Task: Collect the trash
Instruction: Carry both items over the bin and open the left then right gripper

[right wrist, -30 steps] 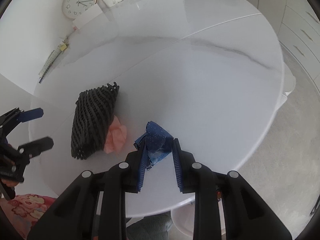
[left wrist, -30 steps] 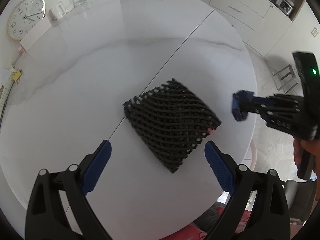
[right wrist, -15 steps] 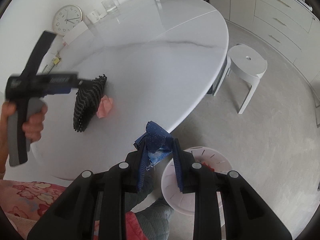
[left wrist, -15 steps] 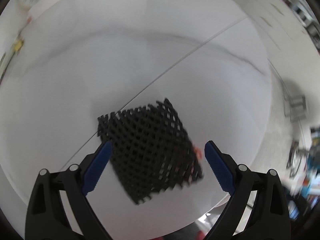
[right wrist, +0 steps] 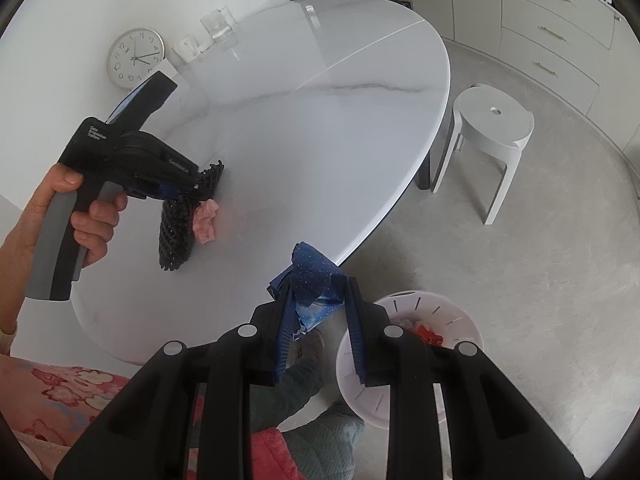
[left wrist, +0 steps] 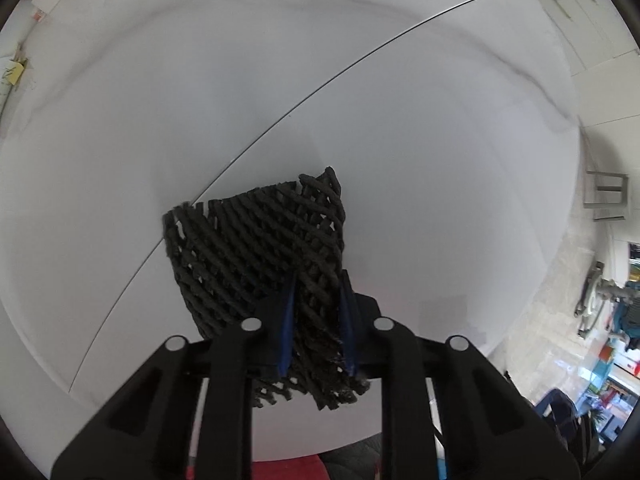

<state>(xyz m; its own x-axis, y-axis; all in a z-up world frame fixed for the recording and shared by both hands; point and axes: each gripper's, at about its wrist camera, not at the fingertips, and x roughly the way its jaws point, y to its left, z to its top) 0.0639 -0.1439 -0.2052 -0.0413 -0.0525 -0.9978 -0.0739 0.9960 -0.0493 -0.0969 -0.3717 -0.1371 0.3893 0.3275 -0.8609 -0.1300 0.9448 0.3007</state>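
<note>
Right wrist view: white marble table (right wrist: 320, 128), grey floor, white stool (right wrist: 494, 120), white bin (right wrist: 404, 360). Right gripper (right wrist: 320, 332) clamps blue wrapper (right wrist: 316, 284) beside bin. Left gripper (left wrist: 316, 328) just closed, pinching black foam net (left wrist: 256, 248) on tabletop.

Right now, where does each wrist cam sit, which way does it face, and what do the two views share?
Left wrist: on the left gripper, facing down at the white marble table; its jaws have just closed on the black foam mesh sleeve.
Right wrist: on the right gripper, angled down past the table edge to a white slotted bin; it grips a blue crumpled wrapper; left hand shows.
Shared: table, mesh sleeve.
</note>
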